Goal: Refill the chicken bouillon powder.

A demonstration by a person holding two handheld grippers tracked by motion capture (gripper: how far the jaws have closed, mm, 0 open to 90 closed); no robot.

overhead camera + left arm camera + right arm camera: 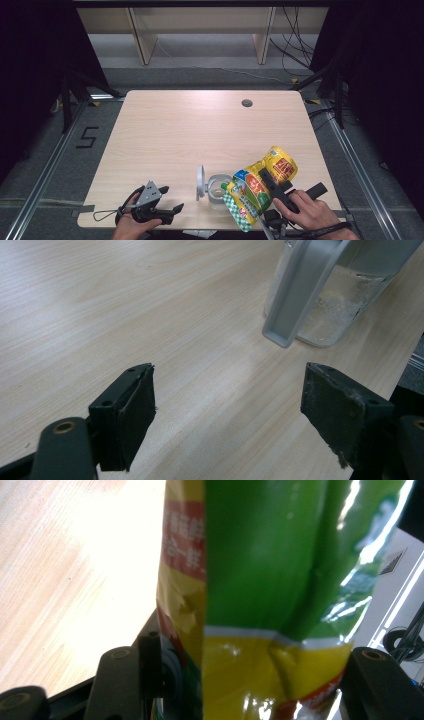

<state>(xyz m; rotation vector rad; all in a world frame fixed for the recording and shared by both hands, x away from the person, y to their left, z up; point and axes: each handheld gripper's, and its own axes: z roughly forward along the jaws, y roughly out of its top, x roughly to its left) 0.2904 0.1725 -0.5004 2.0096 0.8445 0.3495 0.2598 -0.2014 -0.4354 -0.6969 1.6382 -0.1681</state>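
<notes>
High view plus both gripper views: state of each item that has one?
Left gripper: open, holding nothing, low over the table.
Right gripper: shut on snack bag.
Snack bag: lifted and tilted, its lower end over the clear container.
Clear container: upright on the table, hinged lid open, a pale residue inside.

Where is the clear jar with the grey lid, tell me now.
In the high view the clear jar stands near the table's front edge, between the grippers, touching the snack bag held by the right gripper.
</notes>
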